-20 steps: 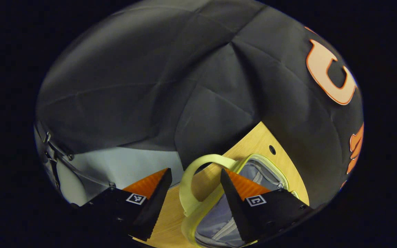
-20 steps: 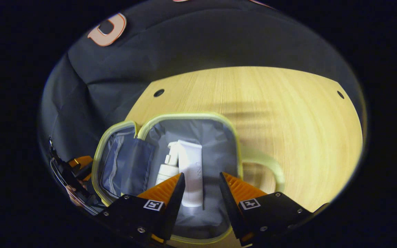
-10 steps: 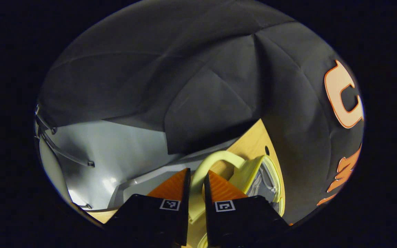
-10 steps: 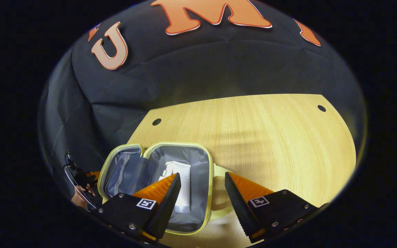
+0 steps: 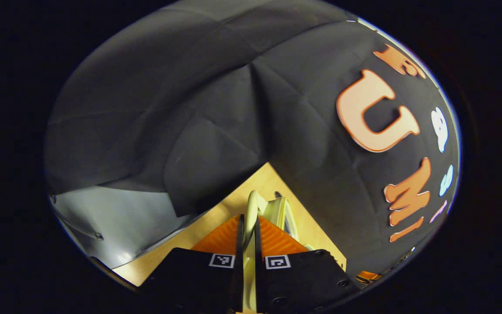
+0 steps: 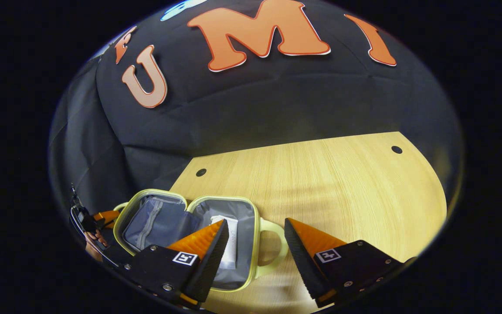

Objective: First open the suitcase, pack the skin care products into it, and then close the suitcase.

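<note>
A pale yellow-green suitcase (image 6: 257, 257) with grey lining lies open on the wooden table (image 6: 320, 183). A white tube (image 6: 230, 244) rests in its right half. The left half, the lid (image 6: 155, 218), is tilted up. My left gripper (image 5: 247, 218) is shut on the lid's handle (image 5: 252, 201), and the lid's rim (image 5: 283, 213) stands edge-on just beyond it. In the right gripper view the left gripper (image 6: 108, 214) sits at the lid's far left, held by a hand (image 6: 94, 237). My right gripper (image 6: 255, 222) hangs open above the suitcase's near right side, over the other handle (image 6: 277, 248), holding nothing.
The table has two small round holes (image 6: 201, 172) (image 6: 396, 149) near its back edge, and bare wood stretches to the right of the suitcase. The black cloth wall rises close behind. A pale grey surface (image 5: 116, 222) lies below the table's left edge.
My left gripper has shut on the lid's handle and swung the lid upward. My right gripper has drawn up and back from the suitcase, staying open.
</note>
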A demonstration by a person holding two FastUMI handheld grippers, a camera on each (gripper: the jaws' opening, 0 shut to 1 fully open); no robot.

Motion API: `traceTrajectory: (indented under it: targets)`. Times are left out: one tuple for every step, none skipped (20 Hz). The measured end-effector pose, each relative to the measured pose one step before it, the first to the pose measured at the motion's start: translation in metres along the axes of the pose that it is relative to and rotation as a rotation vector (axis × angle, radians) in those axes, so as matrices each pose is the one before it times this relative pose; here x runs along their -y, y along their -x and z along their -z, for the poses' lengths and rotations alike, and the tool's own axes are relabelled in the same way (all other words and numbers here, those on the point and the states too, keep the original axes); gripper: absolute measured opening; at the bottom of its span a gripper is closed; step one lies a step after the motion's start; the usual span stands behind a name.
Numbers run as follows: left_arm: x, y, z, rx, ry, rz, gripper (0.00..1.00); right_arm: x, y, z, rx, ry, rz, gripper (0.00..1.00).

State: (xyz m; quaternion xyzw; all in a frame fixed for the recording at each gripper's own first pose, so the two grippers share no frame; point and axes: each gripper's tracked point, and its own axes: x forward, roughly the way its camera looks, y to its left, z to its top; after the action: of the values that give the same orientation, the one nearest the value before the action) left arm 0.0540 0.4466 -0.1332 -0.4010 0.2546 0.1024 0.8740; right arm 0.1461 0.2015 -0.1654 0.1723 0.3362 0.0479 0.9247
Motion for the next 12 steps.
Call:
traceTrajectory:
  targets:
    - [0.01441,0.00591,-0.00302,0.00826,-0.01479,0.03057,0.11,0.00198,0.00291,-0.00416,0.01281,0.00365,-0.00309,0.84]
    - [0.01884,0.00828,-0.00204,0.01034,-0.01868,0.02964,0.11,-0.00137,0.00075,-0.00564,0.01705,0.00376,-0.01488,0.83]
    - [0.01875,0.00696,-0.00172,0.00521,-0.01755,0.03426,0.11,0.00055,0.00236,-0.00293,0.01107,0.00511,-0.00635,0.83]
    - [0.02014,0.00670,-0.00004,0.00413,-0.00962,0.02988,0.11,0.00024,0.00469,-0.00270,0.00973,0.00432,-0.01502,0.83]
    - [0.02036,0.00516,0.00061,-0.00051,-0.02116,0.03454,0.11,0.00106,0.00334,-0.00243,0.00779,0.00665,-0.00825,0.84]
    - [0.01837,0.00342,0.00260,-0.00496,-0.02589,0.02633,0.11,0.00292,0.00426,-0.00361,0.01093,0.00954,-0.00651,0.84]
    - [0.01951,0.00065,0.00330,-0.00702,-0.02590,0.02687,0.11,0.00306,0.00358,-0.00452,0.00836,0.00886,-0.00466,0.85]
    - [0.01535,0.00090,0.00191,0.00175,-0.02045,0.01079,0.11,0.00258,0.00232,-0.00250,0.00818,0.00406,-0.00496,0.85]
    - [0.01706,0.00079,0.00257,-0.00857,-0.01606,0.02143,0.11,0.00106,0.00249,-0.00745,0.01155,0.00019,-0.01498,0.87]
    - [0.01433,-0.00030,0.00356,-0.00144,-0.01820,0.00902,0.11,0.00466,0.00263,-0.00354,0.00740,0.00473,-0.00324,0.88]
    - [0.01513,0.00104,0.00393,-0.00620,-0.01532,0.01318,0.11,0.00546,0.00378,-0.00374,0.01435,0.00612,-0.00144,0.91]
    - [0.01809,-0.00084,0.00477,-0.00784,-0.00973,0.01705,0.11,0.00772,0.00384,-0.00437,0.01437,0.00942,0.00808,0.92]
